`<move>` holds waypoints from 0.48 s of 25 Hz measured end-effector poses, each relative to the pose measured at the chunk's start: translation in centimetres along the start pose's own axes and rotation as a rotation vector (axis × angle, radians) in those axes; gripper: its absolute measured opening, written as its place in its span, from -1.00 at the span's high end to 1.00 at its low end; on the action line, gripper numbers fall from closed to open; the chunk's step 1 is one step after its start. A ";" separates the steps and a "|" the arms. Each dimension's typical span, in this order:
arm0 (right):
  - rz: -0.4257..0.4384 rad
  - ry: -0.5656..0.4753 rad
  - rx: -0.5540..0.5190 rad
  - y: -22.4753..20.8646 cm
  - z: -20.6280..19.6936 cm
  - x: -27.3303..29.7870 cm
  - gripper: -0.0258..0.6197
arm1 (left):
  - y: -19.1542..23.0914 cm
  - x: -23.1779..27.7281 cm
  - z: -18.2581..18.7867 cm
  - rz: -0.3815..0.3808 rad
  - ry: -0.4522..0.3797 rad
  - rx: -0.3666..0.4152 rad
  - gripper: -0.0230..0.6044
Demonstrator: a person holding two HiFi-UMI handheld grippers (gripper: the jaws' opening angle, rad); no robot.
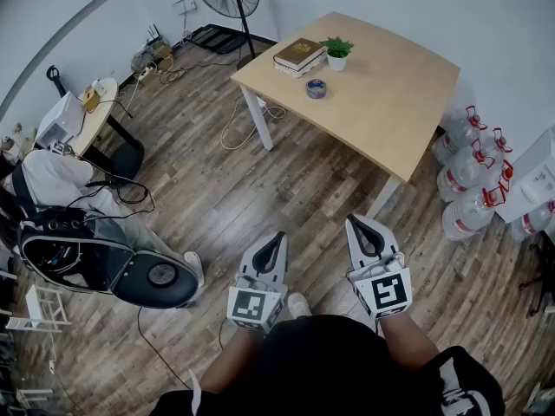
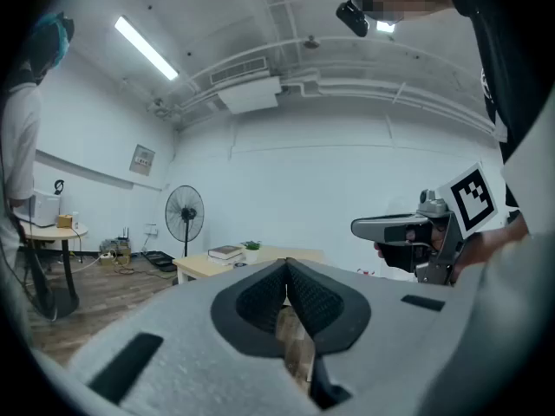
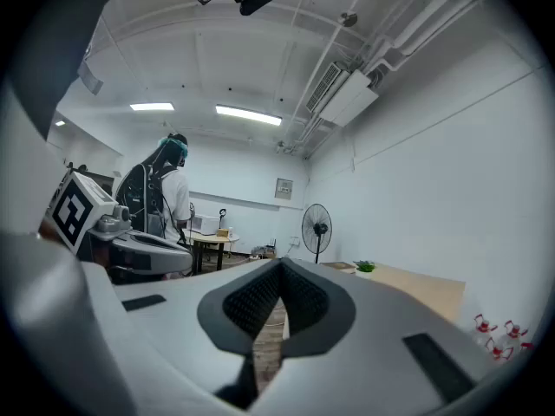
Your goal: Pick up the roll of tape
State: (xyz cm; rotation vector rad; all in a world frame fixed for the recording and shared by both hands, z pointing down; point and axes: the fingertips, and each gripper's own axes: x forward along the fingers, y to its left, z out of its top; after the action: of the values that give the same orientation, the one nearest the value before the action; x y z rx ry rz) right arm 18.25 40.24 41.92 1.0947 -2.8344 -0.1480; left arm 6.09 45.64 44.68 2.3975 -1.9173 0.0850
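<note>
- Head view: I stand on the wooden floor (image 1: 260, 189), well apart from the tabletop (image 1: 390, 102). The roll of tape (image 1: 316, 88) lies on its left half, a little in from the near edge. Just beside it are a book (image 1: 299, 54) and a white pot (image 1: 336, 62) holding a small green plant (image 1: 336, 47). Water jugs (image 1: 468, 176) stand past the tabletop's right edge; I cannot tell what is in them. The left gripper (image 1: 277, 235) and right gripper (image 1: 354, 221) point level.
- Left gripper view: its fingers (image 2: 260, 302) are closed together on nothing.
- Right gripper view: its fingers (image 3: 251, 302) are likewise closed and empty.
- I judge the approach comes first: walk closer, spread one gripper's fingers early, then straddle the roll's wall.
</note>
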 end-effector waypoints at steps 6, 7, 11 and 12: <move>-0.004 -0.005 -0.004 1.5 0.3 1.2 0.94 | 1.6 -0.7 -0.6 -0.021 -0.009 -0.013 0.93; -0.004 -0.013 -0.001 1.8 0.5 1.5 0.94 | 2.1 -0.8 -0.6 -0.024 -0.010 -0.012 0.93; -0.019 -0.056 0.009 2.4 1.6 2.4 0.94 | 3.5 -0.8 -0.4 -0.040 -0.018 -0.004 0.93; -0.025 -0.060 0.010 2.4 1.7 2.6 0.94 | 3.9 -0.8 -0.4 -0.043 -0.019 -0.001 0.93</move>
State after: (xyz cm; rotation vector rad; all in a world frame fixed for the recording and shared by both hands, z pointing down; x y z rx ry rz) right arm 14.49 40.31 40.69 1.1473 -2.8776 -0.1717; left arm 2.15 45.61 45.05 2.4465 -1.8719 0.0597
